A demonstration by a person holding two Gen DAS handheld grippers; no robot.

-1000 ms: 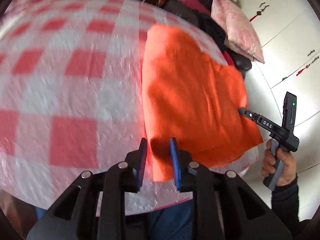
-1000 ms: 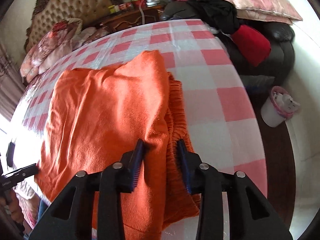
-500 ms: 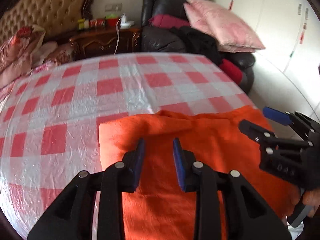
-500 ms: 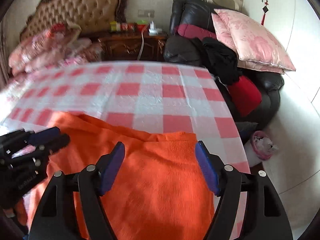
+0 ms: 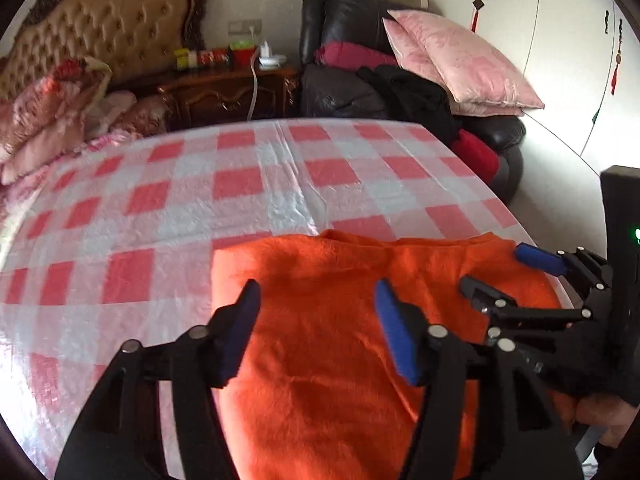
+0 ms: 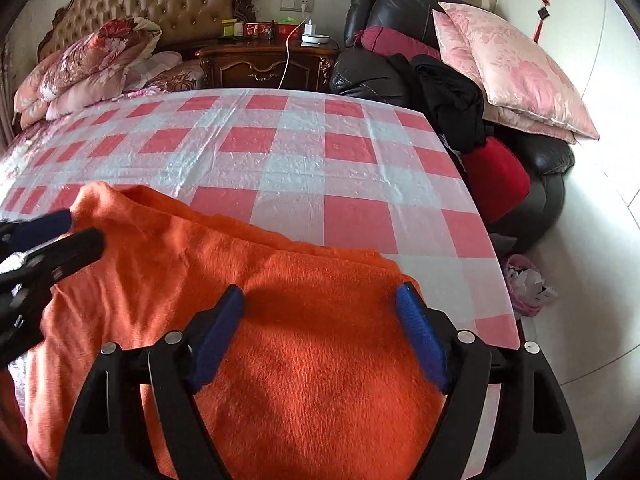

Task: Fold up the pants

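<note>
No text, label, brand or number can be read in either view; the small boxes (image 6: 256, 29) on the wooden nightstand (image 6: 264, 62) carry printing too small to make out

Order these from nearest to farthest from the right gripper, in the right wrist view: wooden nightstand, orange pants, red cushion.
1. Orange pants, directly under the right gripper.
2. Red cushion, right of the table, on the sofa.
3. Wooden nightstand, behind the table, by the wall.
</note>
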